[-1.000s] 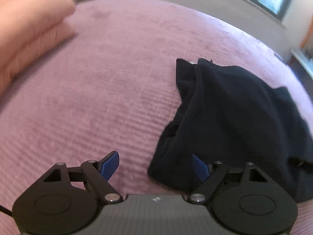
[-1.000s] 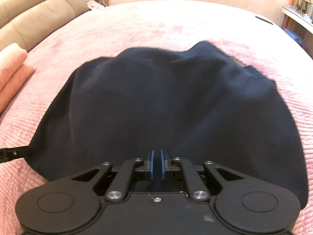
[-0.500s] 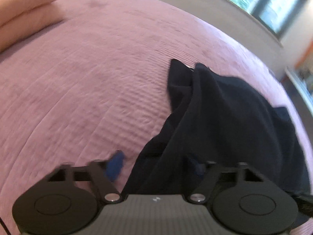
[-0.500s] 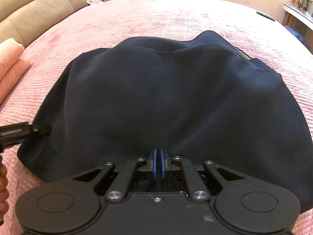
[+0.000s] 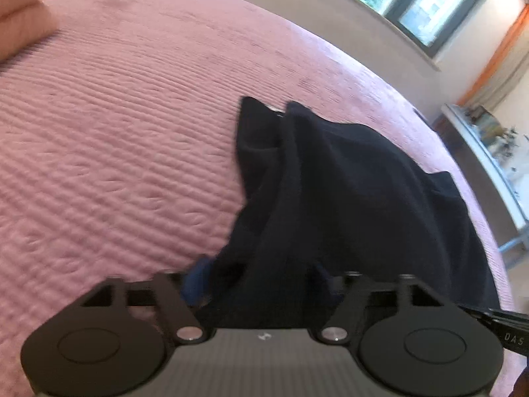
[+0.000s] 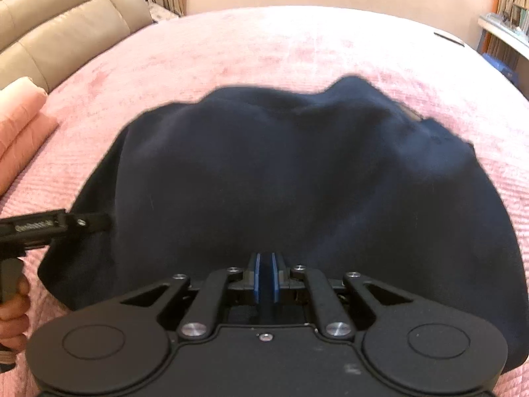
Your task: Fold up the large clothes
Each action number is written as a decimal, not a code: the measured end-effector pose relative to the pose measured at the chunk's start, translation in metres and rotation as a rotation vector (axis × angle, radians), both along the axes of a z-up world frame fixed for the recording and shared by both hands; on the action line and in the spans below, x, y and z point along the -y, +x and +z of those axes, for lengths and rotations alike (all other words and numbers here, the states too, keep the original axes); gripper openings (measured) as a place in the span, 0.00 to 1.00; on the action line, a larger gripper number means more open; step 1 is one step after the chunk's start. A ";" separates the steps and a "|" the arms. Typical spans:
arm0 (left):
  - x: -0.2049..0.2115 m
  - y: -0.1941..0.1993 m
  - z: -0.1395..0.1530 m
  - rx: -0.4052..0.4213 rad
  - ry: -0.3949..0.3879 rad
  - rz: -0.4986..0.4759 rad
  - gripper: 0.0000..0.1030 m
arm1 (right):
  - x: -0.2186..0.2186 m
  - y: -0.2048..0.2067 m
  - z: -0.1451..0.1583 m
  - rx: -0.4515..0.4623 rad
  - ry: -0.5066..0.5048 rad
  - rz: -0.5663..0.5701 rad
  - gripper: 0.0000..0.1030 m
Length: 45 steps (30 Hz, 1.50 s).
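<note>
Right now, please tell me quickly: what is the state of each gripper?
Left gripper: open, with the dark garment between its fingers.
Right gripper: closed on the dark garment's near edge.

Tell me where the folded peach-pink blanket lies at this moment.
The folded peach-pink blanket lies at the left edge of the right wrist view, on the pink ribbed bedspread, beside the beige padded headboard and left of the dark navy garment.

Garment [image 6: 297, 172]: dark navy cloth, matt, soft. Bedspread [image 5: 115, 139]: pink cloth, ribbed, rough-textured. Headboard [image 6: 66, 29]: beige leather-like, smooth. Right hand-held gripper [image 6: 264, 276]: matt black plastic.
</note>
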<state>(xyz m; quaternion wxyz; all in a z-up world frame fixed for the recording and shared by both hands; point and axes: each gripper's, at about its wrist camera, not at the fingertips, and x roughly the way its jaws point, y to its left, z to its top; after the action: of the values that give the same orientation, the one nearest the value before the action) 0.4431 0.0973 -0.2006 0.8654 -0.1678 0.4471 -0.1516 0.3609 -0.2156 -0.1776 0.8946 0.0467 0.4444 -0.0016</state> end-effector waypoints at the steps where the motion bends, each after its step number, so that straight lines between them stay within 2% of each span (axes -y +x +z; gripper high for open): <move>1: 0.004 0.004 0.000 0.010 0.012 -0.011 0.68 | -0.002 0.000 0.002 0.017 -0.001 0.001 0.07; 2: 0.007 0.007 0.000 0.014 0.022 -0.020 0.52 | -0.003 0.001 0.003 0.027 -0.009 0.000 0.07; 3: 0.009 0.009 -0.001 0.017 0.025 -0.026 0.26 | -0.006 0.003 0.002 0.026 -0.032 -0.007 0.07; 4: 0.007 0.012 -0.001 0.011 -0.005 -0.035 0.23 | -0.007 0.006 -0.002 0.011 -0.053 -0.016 0.07; 6: 0.005 0.013 0.000 0.008 -0.043 -0.035 0.20 | -0.007 0.009 -0.015 -0.032 -0.046 -0.029 0.06; 8: 0.004 0.010 0.006 0.023 -0.062 -0.046 0.20 | -0.003 0.010 -0.027 -0.044 0.005 -0.023 0.05; 9: 0.003 0.008 0.012 0.031 -0.100 -0.051 0.19 | 0.000 0.009 -0.029 -0.040 0.033 -0.037 0.05; 12: 0.007 0.004 0.041 0.087 -0.209 -0.081 0.19 | 0.015 0.007 -0.033 -0.034 0.141 -0.076 0.05; 15: 0.033 0.003 0.072 0.162 -0.278 -0.148 0.19 | 0.025 0.002 -0.037 -0.013 0.220 -0.084 0.05; 19: 0.105 -0.003 0.109 0.236 -0.370 -0.327 0.19 | 0.041 -0.002 -0.038 -0.005 0.341 -0.112 0.05; 22: 0.166 -0.011 0.117 0.234 -0.404 -0.437 0.19 | 0.069 -0.011 -0.034 -0.020 0.480 -0.161 0.03; 26: 0.235 -0.019 0.113 0.197 -0.431 -0.510 0.19 | 0.126 -0.049 -0.007 0.032 0.454 -0.255 0.01; 27: 0.251 -0.022 0.110 0.186 -0.432 -0.529 0.19 | 0.142 -0.059 0.000 0.039 0.423 -0.283 0.01; 29: 0.283 -0.025 0.098 0.166 -0.396 -0.574 0.19 | 0.177 -0.077 0.006 0.016 0.340 -0.339 0.09; 30: 0.298 -0.027 0.088 0.145 -0.369 -0.590 0.19 | 0.192 -0.084 0.005 -0.006 0.297 -0.364 0.14; 32: 0.326 -0.031 0.057 0.078 -0.328 -0.608 0.20 | 0.222 -0.095 0.003 -0.045 0.210 -0.404 0.14; 33: 0.335 -0.029 0.044 0.054 -0.295 -0.607 0.20 | 0.234 -0.096 0.002 -0.057 0.181 -0.412 0.15; 34: 0.347 -0.033 0.032 0.041 -0.227 -0.612 0.20 | 0.244 -0.097 0.002 -0.062 0.161 -0.411 0.15; 36: 0.369 -0.050 0.028 0.104 -0.078 -0.665 0.23 | 0.258 -0.086 0.012 -0.028 0.148 -0.385 0.16; 37: 0.375 -0.057 0.031 0.132 -0.027 -0.673 0.26 | 0.263 -0.078 0.020 -0.002 0.147 -0.365 0.19; 38: 0.378 -0.062 0.036 0.144 -0.006 -0.672 0.35 | 0.266 -0.066 0.032 0.032 0.152 -0.334 0.23; 39: 0.380 -0.064 0.042 0.144 -0.003 -0.669 0.43 | 0.266 -0.056 0.042 0.065 0.163 -0.299 0.25; 41: 0.375 -0.072 0.056 0.141 -0.027 -0.662 0.44 | 0.258 -0.037 0.069 0.153 0.172 -0.212 0.25; 45: 0.351 -0.088 0.085 0.094 -0.110 -0.671 0.44 | 0.229 -0.009 0.102 0.235 0.165 -0.068 0.25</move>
<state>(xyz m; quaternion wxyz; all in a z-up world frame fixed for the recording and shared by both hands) 0.3555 -0.2536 -0.1153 0.7765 -0.0509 0.4283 -0.4594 0.3520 -0.4450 -0.0758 0.9330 0.1347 0.3335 0.0100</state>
